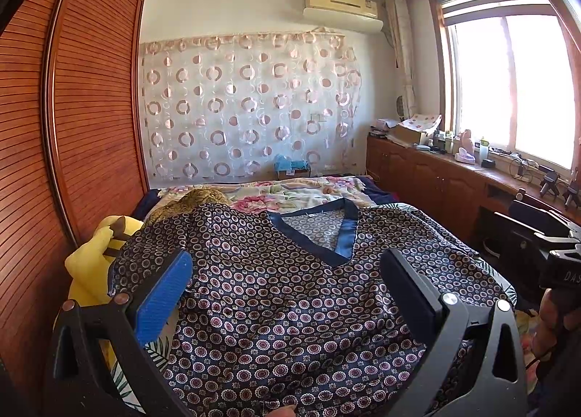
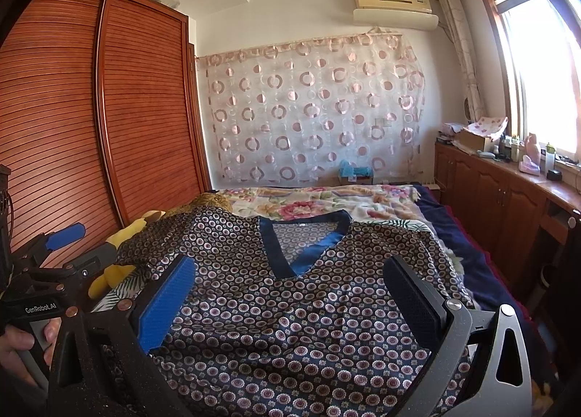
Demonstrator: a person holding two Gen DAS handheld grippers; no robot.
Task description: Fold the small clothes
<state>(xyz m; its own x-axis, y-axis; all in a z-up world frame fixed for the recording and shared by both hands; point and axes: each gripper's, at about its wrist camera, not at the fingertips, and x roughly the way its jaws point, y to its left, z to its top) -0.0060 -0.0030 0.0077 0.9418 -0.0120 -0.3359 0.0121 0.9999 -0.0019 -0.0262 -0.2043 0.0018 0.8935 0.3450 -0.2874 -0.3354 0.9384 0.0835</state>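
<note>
Top [image 1: 276,293]: thin cloth with a satin sheen, ring print, glossy blue neckband [image 1: 346,232]. Left gripper [image 1: 287,293]: matt black plastic frame, ribbed blue pads [image 1: 163,301], bright metal rivets. Wardrobe [image 1: 72,108]: slatted reddish wood, semi-gloss. Bedspread [image 2: 326,203]: matt floral cloth. Curtain [image 2: 312,108]: sheer fabric.

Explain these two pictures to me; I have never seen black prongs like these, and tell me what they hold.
No robot here: a person holds a hand-held gripper in each hand, each with a wide-angle camera looking along its two fingers. One picture comes from the left gripper, the other from the right gripper. Both are open and hold nothing. Beneath them a patterned shirt with a blue V-neck lies spread, front up, on a bed with a flowered cover. A yellow soft toy lies at the shirt's left. In the right view, a hand grips the other gripper's handle.
</note>
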